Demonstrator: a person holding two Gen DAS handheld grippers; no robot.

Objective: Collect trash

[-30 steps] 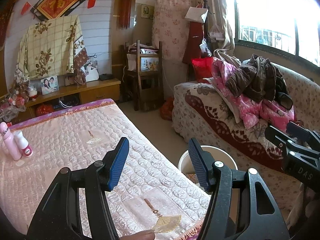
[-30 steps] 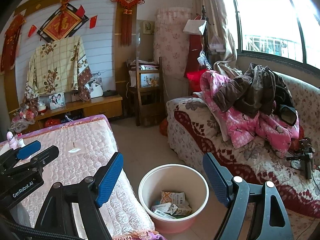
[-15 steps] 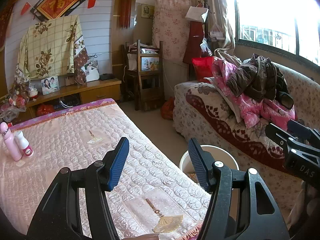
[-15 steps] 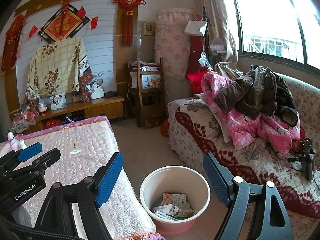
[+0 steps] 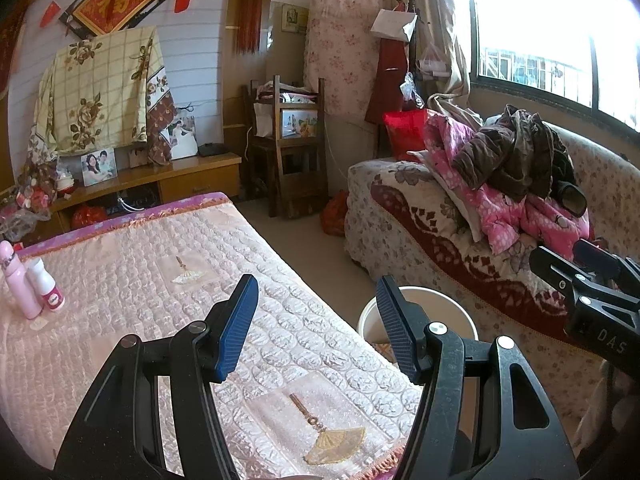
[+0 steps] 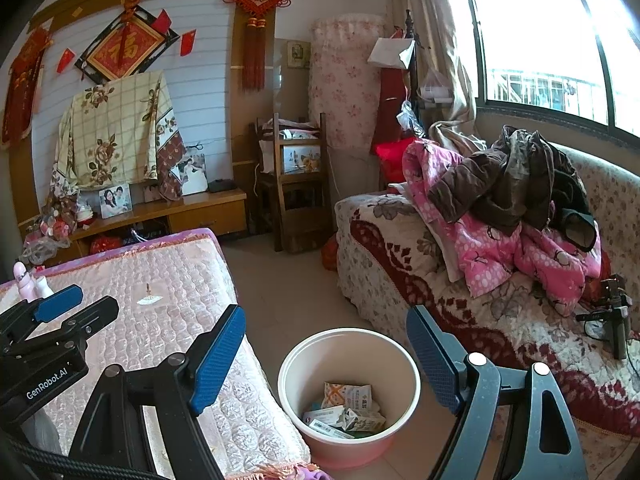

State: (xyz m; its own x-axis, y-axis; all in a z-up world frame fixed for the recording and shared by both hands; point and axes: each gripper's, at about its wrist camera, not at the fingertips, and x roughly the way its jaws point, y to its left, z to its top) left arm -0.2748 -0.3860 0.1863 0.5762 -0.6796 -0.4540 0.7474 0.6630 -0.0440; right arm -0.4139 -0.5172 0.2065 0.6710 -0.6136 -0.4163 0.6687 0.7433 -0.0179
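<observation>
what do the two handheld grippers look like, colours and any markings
Both are black skeletal frames with silver screws and blue ribbed pads. The left gripper reads GenRobot.AI in white; the right gripper shows DAS. A black braided cable runs under the left one.

Quilted pink bed [image 5: 120, 280] with two bottles [image 5: 30, 284], floor [image 6: 288, 288] carrying trash bucket [image 6: 400, 360]

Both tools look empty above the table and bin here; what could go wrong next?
1. The pink bottle and small white bottle stand upright together; grabbing one could topple the other.
2. Neither is obviously trash.
3. The bin sits against the table edge, where the open right tool might bump it.
</observation>
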